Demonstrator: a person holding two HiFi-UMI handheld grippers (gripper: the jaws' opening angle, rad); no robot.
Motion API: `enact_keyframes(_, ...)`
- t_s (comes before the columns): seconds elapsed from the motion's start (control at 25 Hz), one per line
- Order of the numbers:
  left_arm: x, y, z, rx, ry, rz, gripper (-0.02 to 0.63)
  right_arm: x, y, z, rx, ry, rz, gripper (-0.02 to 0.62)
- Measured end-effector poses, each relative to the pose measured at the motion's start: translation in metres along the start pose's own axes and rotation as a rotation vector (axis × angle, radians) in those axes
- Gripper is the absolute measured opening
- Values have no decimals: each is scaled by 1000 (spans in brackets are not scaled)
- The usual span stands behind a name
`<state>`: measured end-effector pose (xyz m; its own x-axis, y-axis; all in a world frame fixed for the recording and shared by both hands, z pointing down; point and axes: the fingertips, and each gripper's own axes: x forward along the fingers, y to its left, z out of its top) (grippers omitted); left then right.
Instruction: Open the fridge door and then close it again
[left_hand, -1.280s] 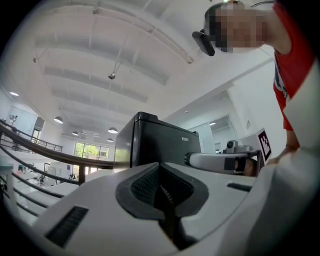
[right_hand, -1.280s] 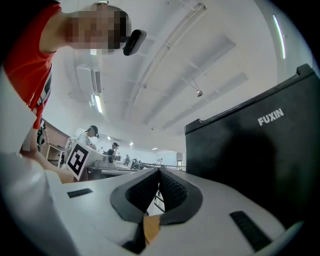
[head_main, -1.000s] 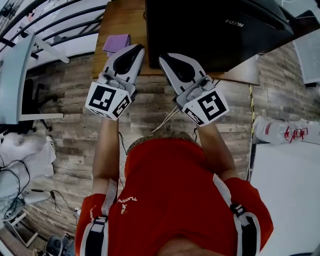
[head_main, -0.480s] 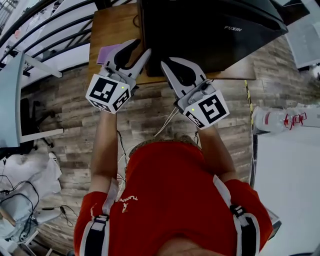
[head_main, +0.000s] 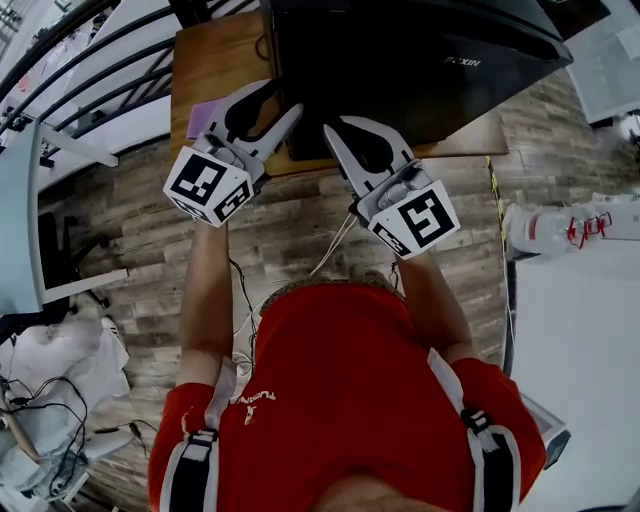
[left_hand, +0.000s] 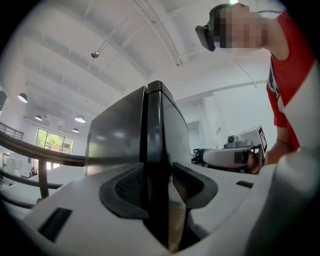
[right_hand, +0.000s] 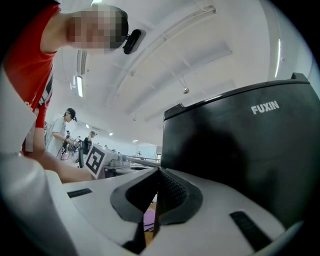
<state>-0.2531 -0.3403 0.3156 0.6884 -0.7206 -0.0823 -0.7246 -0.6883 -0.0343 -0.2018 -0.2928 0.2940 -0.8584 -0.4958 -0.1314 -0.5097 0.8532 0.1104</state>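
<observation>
1. Head view: left gripper (head_main: 283, 97) has neared the black fridge's (head_main: 420, 60) front-left corner, on a wooden table (head_main: 215, 50).
2. Left gripper view: jaws, just opened wide, straddle the door edge (left_hand: 150, 115) unpressed; door looks shut; gripping seems next.
3. Right gripper view: right gripper (right_hand: 156, 172) closed, empty, beside the glossy fridge.

fridge (head_main: 400, 60) cut off at top, purple cloth (head_main: 200, 116) half hidden
</observation>
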Motion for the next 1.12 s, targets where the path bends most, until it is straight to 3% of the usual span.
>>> enact_keyframes(0.44, 6, -2, 1, -13, -26, -17, 172, -8, -5, -2, -3, 17, -22, 26)
enact_keyframes(1.12, 3, -9, 2, 30, 29, 31, 171, -22, 8, 4, -3, 12, -23, 26)
